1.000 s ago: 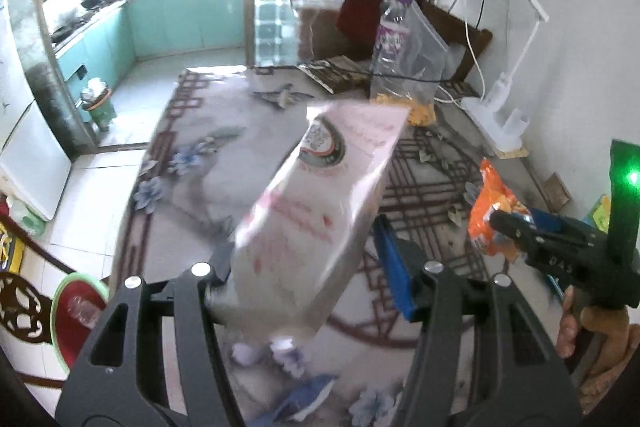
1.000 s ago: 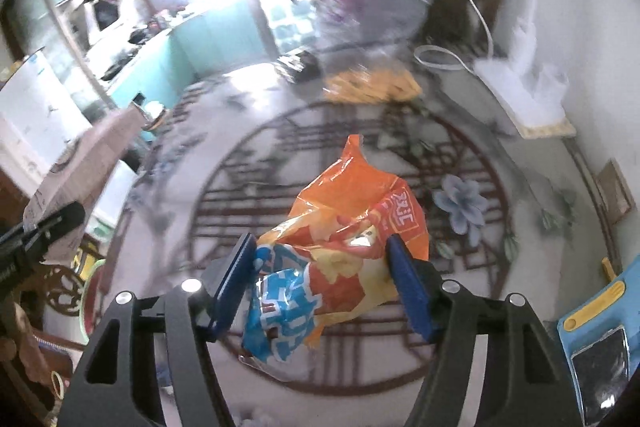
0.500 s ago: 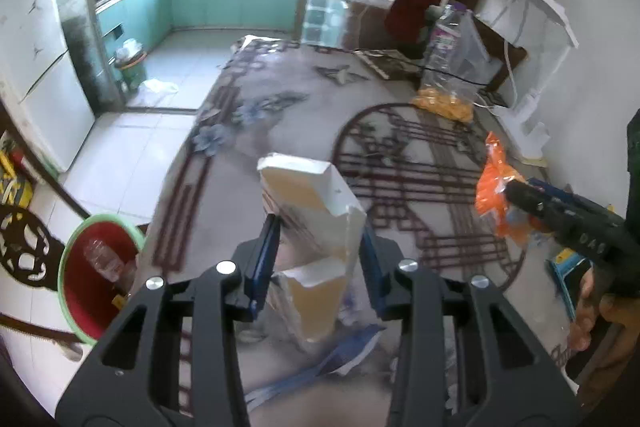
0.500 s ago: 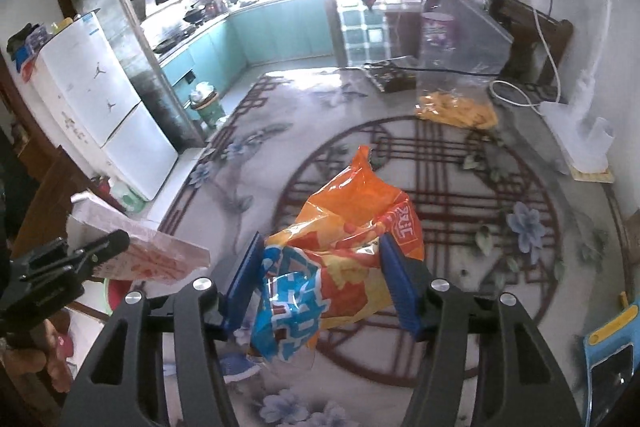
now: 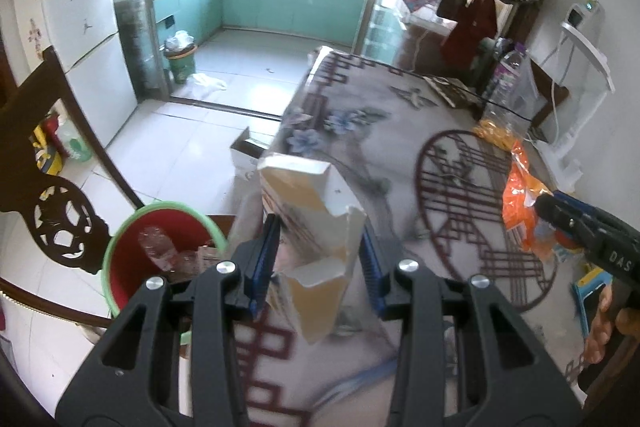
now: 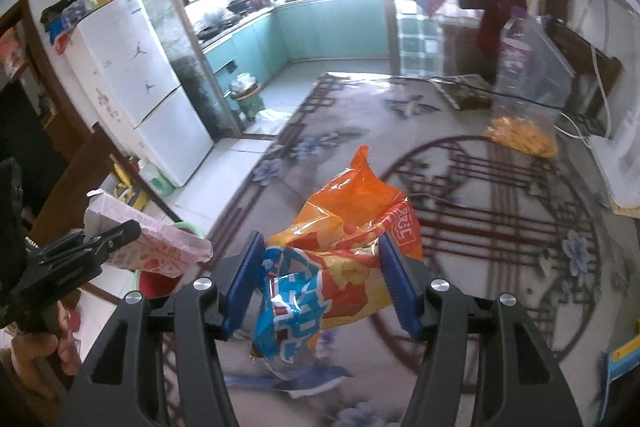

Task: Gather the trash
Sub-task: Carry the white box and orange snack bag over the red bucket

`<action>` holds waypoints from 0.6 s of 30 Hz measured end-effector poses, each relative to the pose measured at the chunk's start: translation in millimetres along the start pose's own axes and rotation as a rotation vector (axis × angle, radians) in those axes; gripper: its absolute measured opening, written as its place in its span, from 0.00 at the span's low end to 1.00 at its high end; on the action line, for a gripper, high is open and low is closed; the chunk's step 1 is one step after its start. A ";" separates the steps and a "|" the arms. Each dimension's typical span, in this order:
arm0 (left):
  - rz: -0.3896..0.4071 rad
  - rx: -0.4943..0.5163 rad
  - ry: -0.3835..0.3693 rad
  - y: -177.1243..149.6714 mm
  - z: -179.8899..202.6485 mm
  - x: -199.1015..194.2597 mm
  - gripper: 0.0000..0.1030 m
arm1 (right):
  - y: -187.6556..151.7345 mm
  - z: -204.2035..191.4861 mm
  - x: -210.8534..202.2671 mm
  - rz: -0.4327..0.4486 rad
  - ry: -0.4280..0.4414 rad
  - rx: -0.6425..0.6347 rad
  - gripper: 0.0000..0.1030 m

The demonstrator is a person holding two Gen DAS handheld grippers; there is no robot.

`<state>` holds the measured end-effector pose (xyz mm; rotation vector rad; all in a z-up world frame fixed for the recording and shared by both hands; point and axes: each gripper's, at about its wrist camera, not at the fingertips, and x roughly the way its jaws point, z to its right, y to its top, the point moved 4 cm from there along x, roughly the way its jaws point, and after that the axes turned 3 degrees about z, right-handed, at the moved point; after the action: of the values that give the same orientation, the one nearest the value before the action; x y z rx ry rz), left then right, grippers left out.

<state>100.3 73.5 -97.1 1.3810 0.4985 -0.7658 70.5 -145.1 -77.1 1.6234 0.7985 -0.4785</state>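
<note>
Both grippers carry trash above the patterned worktop, heading for the bin.

The left gripper has its fingers clamped on a torn white-and-tan cardboard carton, gripped across its crushed middle; the carton looks light and half-stiff, likely to buckle more if squeezed harder, so the flat side walls are the sound hold. The right gripper has its fingers closed on a crinkled orange-and-blue foil snack bag, held mid-body; it seems nearly weightless, soft and slippery, best pinched where the film bunches. The red plastic bin with a green rim stands on the floor at about eight o'clock from the carton, already holding bottles and wrappers.
</note>
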 end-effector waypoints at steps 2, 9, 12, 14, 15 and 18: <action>0.001 -0.010 0.007 -0.2 -13.5 -2.2 0.37 | 0.4 -15.5 5.2 -0.006 0.013 -0.013 0.55; -0.014 -0.049 0.040 -5.6 -73.0 -6.9 0.37 | -3.3 -83.8 31.4 -0.045 0.068 -0.061 0.55; -0.025 -0.070 0.058 -8.5 -102.4 -7.2 0.37 | -5.0 -110.1 42.7 -0.061 0.094 -0.080 0.55; -0.029 -0.081 0.070 -10.0 -119.3 -9.1 0.37 | -6.8 -131.3 52.7 -0.075 0.118 -0.094 0.55; -0.030 -0.087 0.078 -10.8 -129.6 -10.0 0.37 | -7.9 -144.1 59.1 -0.084 0.132 -0.102 0.55; -0.038 -0.102 0.098 -13.1 -155.7 -11.8 0.37 | -11.8 -173.1 76.1 -0.110 0.171 -0.121 0.55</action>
<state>101.3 228.4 -120.5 1.3213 0.6334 -0.6961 92.9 41.5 -101.6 1.5271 1.0298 -0.3648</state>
